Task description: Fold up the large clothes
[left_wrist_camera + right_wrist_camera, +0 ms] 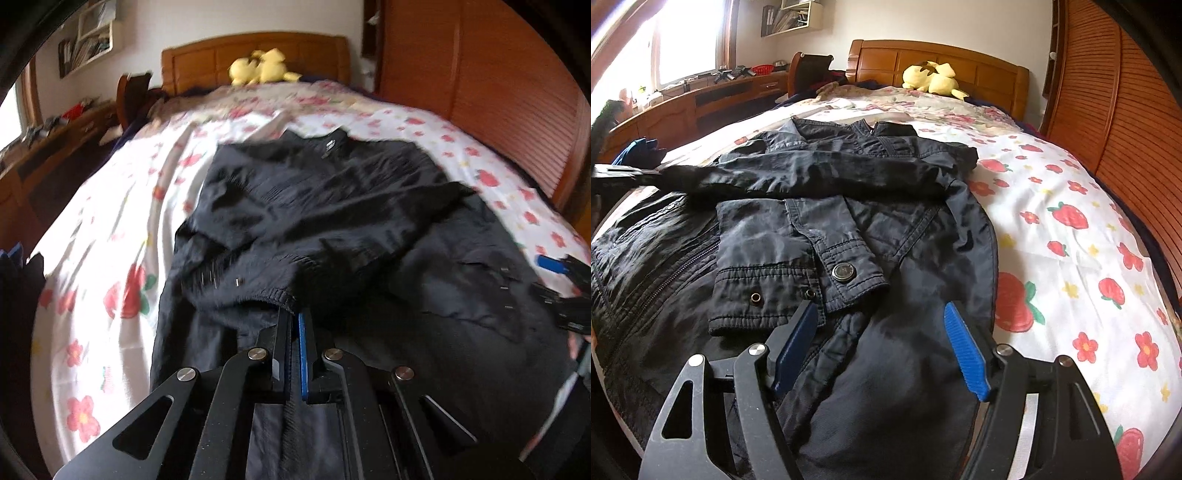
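Observation:
A black jacket [332, 221] lies spread on the flowered bed, its sleeves folded across its body. My left gripper [295, 314] is shut on a ribbed sleeve cuff [240, 291] of the jacket, low over the cloth. In the right wrist view the jacket [812, 192] lies with its collar toward the headboard. A buttoned sleeve cuff [798, 280] rests on its front. My right gripper [881, 310] is open and empty, just above the jacket's lower right part, beside that cuff. The left gripper [617, 173] shows at the far left edge, holding the other sleeve.
The bed has a white sheet with red flowers [1071, 240]. A yellow plush toy [932, 79] lies at the wooden headboard [960, 62]. A slatted wooden wardrobe [1119, 110] stands on the right. A wooden desk [701, 99] and a chair [809, 70] stand on the left under a window.

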`<state>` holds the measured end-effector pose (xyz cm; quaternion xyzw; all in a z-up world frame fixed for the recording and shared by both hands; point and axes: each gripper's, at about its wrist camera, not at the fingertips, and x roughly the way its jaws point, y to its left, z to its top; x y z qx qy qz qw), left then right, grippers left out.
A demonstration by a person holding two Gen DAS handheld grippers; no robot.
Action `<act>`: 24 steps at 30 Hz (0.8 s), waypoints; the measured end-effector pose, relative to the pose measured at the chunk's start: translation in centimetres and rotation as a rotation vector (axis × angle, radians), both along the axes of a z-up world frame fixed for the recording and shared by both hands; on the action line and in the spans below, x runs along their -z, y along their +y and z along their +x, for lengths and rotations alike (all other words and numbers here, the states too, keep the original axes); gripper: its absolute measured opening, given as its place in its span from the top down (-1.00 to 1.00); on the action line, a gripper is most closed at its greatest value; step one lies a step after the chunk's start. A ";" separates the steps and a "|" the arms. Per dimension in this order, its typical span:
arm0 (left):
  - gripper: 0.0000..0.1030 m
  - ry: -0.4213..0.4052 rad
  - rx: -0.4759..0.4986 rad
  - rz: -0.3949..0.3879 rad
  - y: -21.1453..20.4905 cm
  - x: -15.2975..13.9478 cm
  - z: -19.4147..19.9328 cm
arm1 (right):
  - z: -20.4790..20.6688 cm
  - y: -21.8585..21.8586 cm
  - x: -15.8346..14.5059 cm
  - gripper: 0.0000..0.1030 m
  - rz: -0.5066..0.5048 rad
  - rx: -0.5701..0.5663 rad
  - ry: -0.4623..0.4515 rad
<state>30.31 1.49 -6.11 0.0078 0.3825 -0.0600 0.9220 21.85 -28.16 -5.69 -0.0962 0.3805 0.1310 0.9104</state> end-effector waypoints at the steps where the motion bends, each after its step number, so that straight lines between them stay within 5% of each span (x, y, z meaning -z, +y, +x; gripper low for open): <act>1: 0.94 -0.010 0.008 -0.003 -0.2 -0.4 -0.7 | 0.0 0.0 0.0 -0.40 0.000 0.000 0.001; 11: 0.85 -0.049 0.013 0.015 0.4 -1.3 -4.7 | 0.2 0.1 0.6 -0.40 -0.005 0.003 0.014; 18: 0.28 -0.083 0.000 0.024 1.5 -1.3 -8.6 | 0.1 0.4 0.8 -0.40 -0.015 -0.001 0.020; 24: 0.19 -0.082 -0.057 0.001 3.1 -0.6 -11.5 | 0.3 0.4 1.3 -0.40 -0.020 -0.002 0.033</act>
